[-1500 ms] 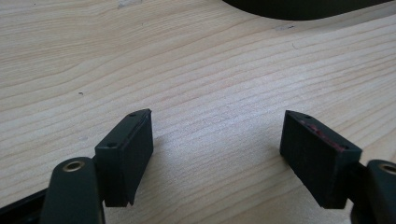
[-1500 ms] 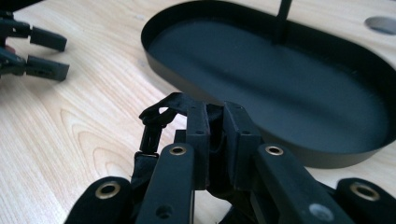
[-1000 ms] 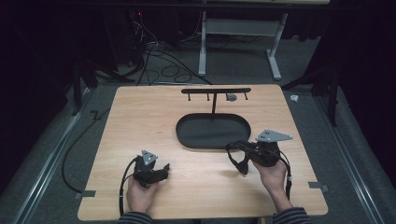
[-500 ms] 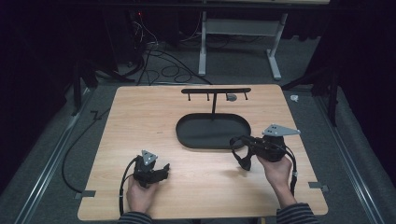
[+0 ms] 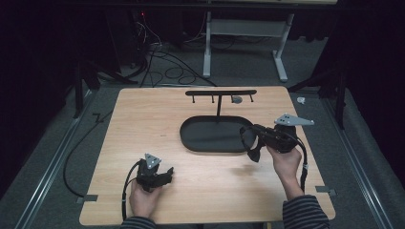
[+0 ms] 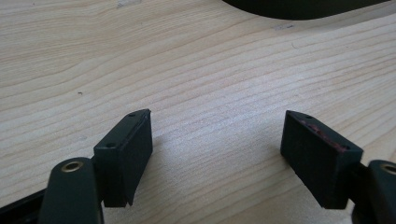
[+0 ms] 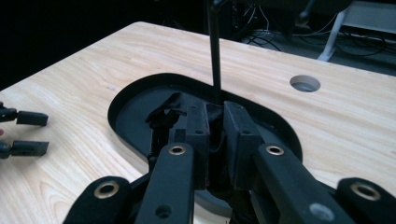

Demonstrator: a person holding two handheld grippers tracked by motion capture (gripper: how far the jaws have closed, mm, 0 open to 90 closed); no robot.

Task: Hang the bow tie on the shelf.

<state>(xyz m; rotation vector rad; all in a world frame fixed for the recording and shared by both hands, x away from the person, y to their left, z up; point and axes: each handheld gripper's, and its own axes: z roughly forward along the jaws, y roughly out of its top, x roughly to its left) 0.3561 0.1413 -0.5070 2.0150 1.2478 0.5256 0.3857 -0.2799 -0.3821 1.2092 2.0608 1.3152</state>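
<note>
Right gripper (image 7: 215,140) jaws are pinching a dark strap (image 7: 163,116) over the black tray (image 5: 191,138). Left gripper (image 6: 217,158) jaws are gaping wide, empty. Advice: lift gently, keeping the strap centred between the pads.

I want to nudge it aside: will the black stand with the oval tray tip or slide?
Pushed low at its oval tray, the stand probably slides: that base looks wide and flat on the table. Pushed at the crossbar, it might rock, since the post is thin and tall.
</note>
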